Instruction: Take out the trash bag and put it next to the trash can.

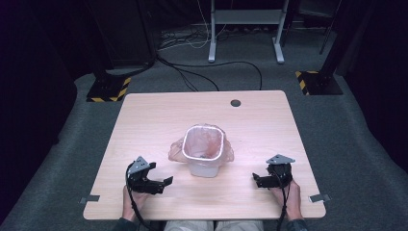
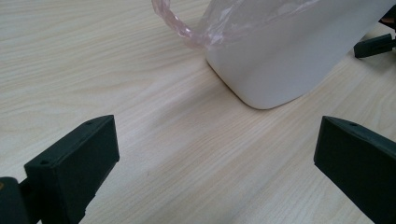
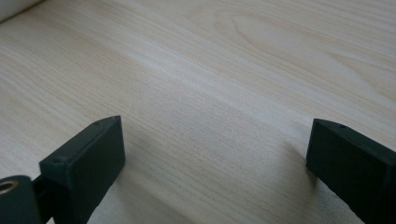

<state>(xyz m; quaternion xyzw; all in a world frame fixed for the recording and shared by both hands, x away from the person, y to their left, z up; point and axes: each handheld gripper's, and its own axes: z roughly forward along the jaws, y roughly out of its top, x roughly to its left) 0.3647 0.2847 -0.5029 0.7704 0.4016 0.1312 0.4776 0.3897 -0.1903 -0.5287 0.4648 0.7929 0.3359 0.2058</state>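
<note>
White bin (image 1: pixel 205 163) lined with pink bag (image 1: pixel 204 141) mid-desk (image 1: pixel 159 120); left gripper (image 1: pixel 155 179) and right gripper (image 1: pixel 262 179) flanking it, fingers spread, holding nothing.

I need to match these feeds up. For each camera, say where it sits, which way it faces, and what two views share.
High view: above the person's side, looking forward and down on the table; bin, both hands, left gripper and right gripper show.
Left gripper view: rides the left gripper, low over the table, facing the bin; its open black fingers show.
Right gripper view: rides the right gripper, facing bare tabletop; open fingers show.
Shared: high and left gripper views both show the bin with its pink bag.
</note>
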